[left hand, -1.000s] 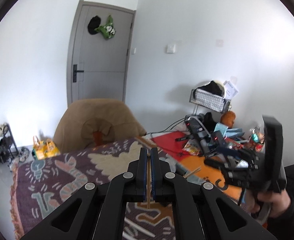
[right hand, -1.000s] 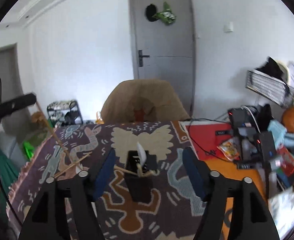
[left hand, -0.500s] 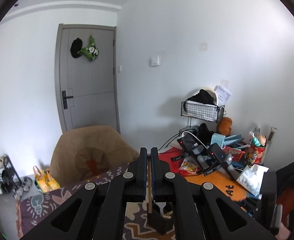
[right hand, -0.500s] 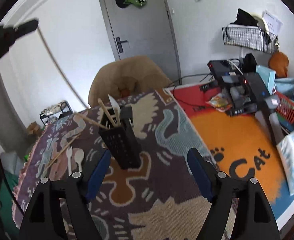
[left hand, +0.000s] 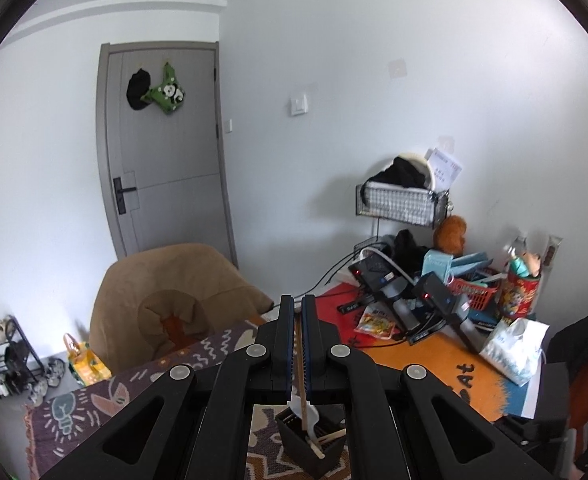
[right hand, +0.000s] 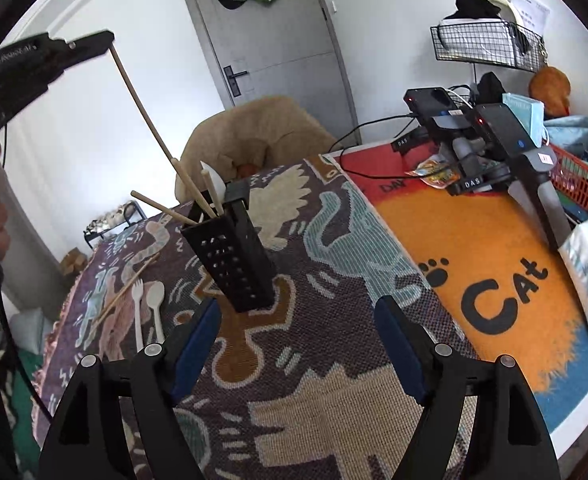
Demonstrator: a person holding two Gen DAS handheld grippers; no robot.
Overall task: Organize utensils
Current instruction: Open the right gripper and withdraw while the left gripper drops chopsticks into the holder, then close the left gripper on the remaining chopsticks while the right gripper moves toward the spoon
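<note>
The left gripper (left hand: 298, 312) has its fingers pressed narrow on a long thin wooden chopstick (left hand: 303, 392), whose lower end reaches down into the black perforated plastic utensil holder (left hand: 312, 446) standing on the patterned woven cloth (left hand: 93, 400) over the tabletop. In the right wrist view the same left gripper (right hand: 93, 42) sits at the upper left, with the chopstick (right hand: 141, 104) slanting from it down into the holder (right hand: 235, 260).

The holder stands upright near the middle of the cloth (right hand: 334, 380) and also carries two more wooden chopsticks (right hand: 161, 208) and a white plastic spoon (right hand: 215, 182).

The right gripper (right hand: 296, 338) hovers just near of the holder with its blue-padded fingers (right hand: 195, 344) spread wide, nothing between them.

To the left of the holder, a white plastic fork (right hand: 137, 308), another white plastic spoon (right hand: 157, 304) and a wooden chopstick (right hand: 123, 294) lie flat on the cloth. An orange mat with "Cat" lettering (right hand: 494, 272) covers the right side of the tabletop.
</note>
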